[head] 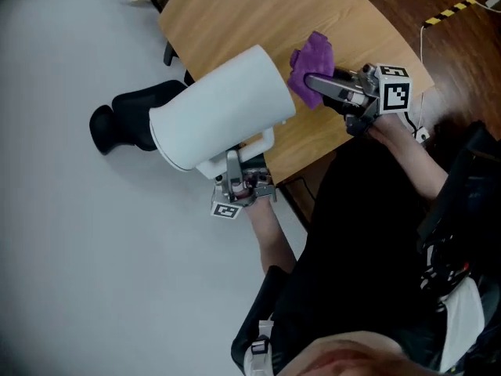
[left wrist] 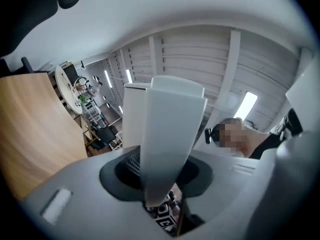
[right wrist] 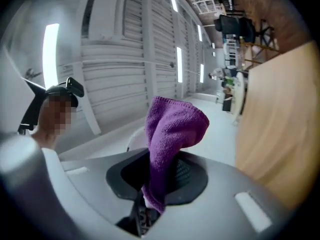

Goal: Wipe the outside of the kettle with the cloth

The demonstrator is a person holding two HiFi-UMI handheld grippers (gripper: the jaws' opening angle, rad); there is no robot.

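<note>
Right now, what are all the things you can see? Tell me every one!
kettle: one, white, held up and tipped on its side over the table's edge
cloth: one, purple, bunched up beside the kettle
table: one, light wood, below the kettle and cloth
black thing: one, black, on the pale floor, partly behind the kettle; I cannot tell what it is
striped tape: one strip, yellow and black, on the brown floor at the top right
left gripper: one, grey, shut on the kettle's handle
right gripper: one, grey, shut on the cloth
person's clothes: black, at the bottom right
</note>
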